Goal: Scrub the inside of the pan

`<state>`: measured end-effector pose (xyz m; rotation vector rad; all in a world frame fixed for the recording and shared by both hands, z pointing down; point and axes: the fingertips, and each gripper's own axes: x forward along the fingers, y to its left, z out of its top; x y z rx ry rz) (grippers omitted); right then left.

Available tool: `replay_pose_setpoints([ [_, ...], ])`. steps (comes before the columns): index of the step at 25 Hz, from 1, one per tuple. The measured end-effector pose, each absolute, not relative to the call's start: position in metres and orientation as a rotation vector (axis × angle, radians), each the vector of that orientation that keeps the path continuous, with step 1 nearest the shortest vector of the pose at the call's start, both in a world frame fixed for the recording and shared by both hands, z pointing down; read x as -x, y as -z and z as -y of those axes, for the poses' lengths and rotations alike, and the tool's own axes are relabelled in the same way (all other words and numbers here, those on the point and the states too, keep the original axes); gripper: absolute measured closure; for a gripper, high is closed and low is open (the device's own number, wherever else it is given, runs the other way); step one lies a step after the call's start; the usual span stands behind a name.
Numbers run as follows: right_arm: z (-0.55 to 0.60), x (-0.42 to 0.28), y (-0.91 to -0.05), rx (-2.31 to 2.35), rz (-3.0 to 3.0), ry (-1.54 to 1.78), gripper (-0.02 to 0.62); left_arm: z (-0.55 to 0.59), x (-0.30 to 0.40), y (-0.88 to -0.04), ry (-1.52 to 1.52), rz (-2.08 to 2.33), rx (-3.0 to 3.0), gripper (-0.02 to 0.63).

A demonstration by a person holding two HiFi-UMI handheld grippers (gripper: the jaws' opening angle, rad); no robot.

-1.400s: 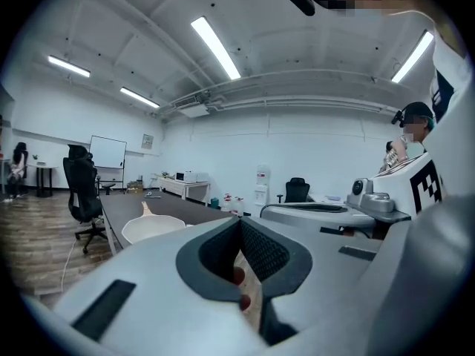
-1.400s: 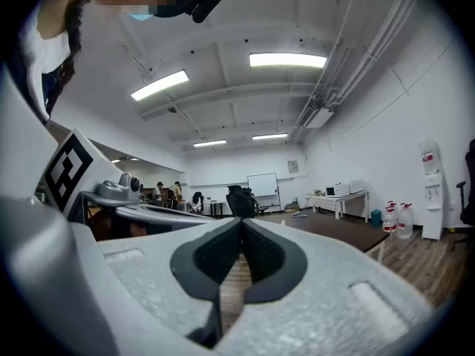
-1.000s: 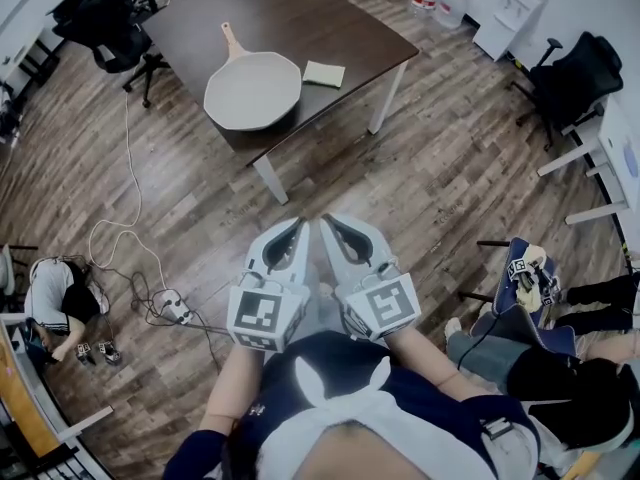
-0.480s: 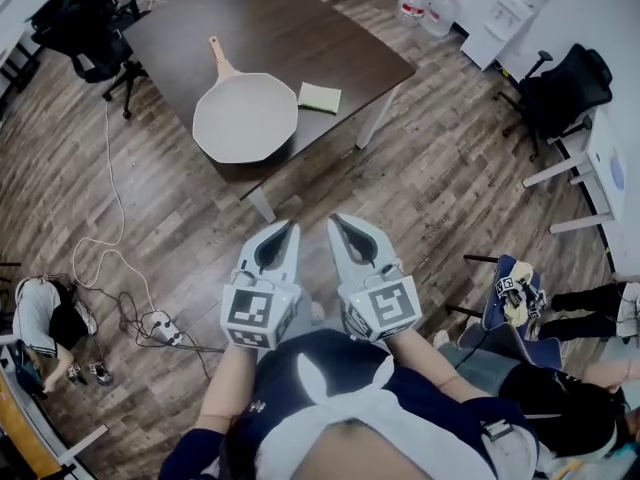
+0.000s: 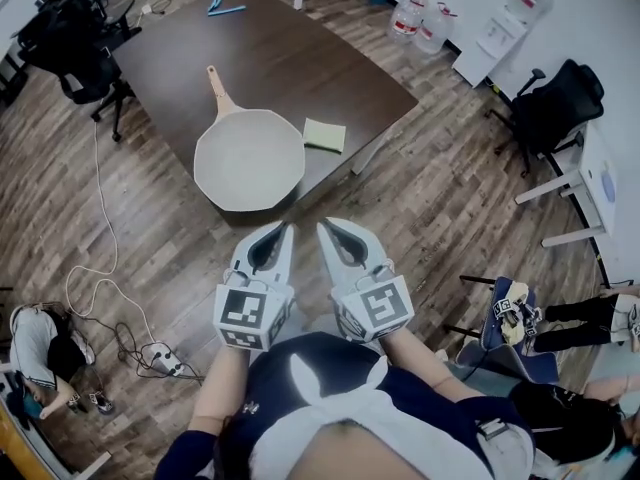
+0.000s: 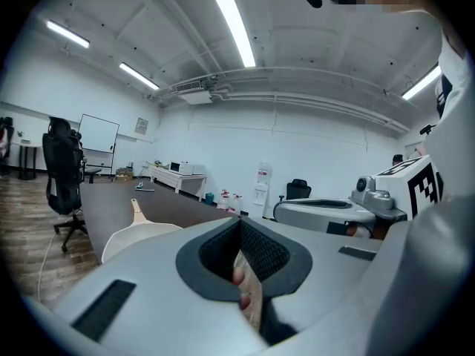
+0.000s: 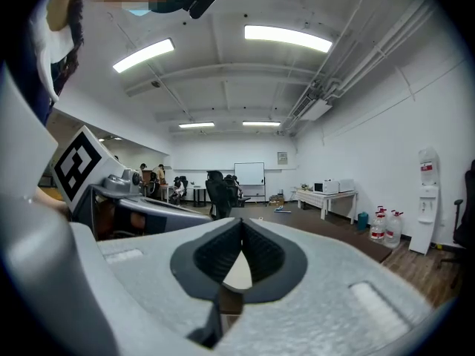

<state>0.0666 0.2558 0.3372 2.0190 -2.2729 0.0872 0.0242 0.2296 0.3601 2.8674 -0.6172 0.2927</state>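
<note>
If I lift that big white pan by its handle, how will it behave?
The pan is wide against its slim handle, so it will probably feel front-heavy and want to dip or twist. It looks rigid, so it should not flex. Its rim reaches the near edge of the table; a push that way might slide it off.

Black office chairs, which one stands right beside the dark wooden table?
The black office chair at upper left, beside the dark wooden table; the other black chair stands far right, well away.
</note>
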Motion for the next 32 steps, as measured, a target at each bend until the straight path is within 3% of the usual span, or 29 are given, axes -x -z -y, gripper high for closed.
replay_pose_setpoints([
  [8, -0.23, -0.078, -0.373, -1.988, 2.217, -0.194, 0.597, -0.188, -0.015, -0.376, -0.258, 0.623, -2.756, 0.601],
  [20, -0.159, -0.127, -0.394, -1.926, 2.206, -0.235, 0.597, -0.137, -0.061, -0.389, -0.351, 0.624, -2.749, 0.601],
  [32, -0.106, -0.181, -0.391, -1.869, 2.154, -0.108, 0.595, -0.095, -0.102, -0.408, -0.452, 0.627, -2.692, 0.601],
])
